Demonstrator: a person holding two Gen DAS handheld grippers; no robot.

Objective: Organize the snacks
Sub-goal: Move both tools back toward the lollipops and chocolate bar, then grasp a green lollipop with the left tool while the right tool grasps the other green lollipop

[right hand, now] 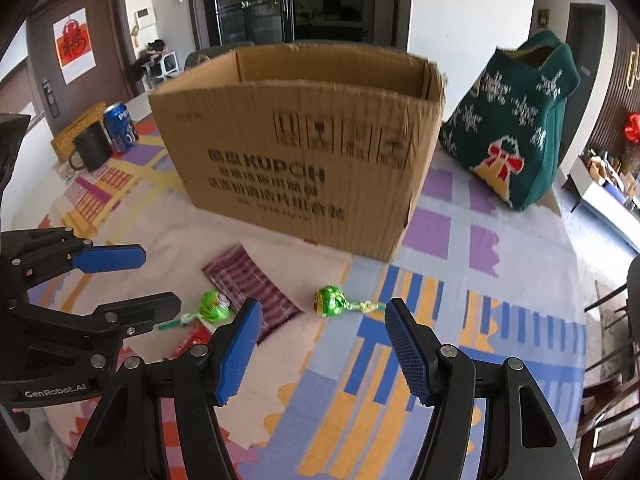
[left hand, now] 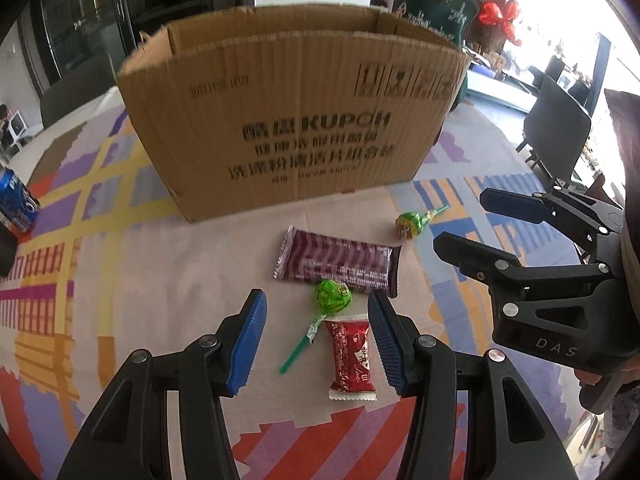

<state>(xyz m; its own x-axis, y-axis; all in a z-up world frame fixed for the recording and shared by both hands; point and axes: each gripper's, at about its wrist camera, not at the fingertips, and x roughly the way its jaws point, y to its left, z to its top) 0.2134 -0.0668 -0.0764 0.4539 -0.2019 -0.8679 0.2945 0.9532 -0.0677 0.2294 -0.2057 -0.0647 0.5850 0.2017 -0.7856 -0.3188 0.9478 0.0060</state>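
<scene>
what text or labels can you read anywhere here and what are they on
"KUPOH" - printed on the front of the cardboard box; the Chinese lines around it and the small code at its top left are too blurred to read.
"DAS" - on the right gripper body.
"GenRobot.AI" - on the left gripper body.
Blue can: white lettering, cut off and unreadable.
Red candy packet: small print, unreadable.
Red door poster: one Chinese character, blurred.

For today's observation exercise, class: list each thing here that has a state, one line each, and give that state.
Box: upright, top open.
Left hand-held gripper: open, holding nothing.
Right hand-held gripper: open, holding nothing.
Lollipops: wrapped, lying flat.
Purple bar: sealed, flat.
Red candy: sealed, flat.
Can: upright.
Mug: upright.
</scene>
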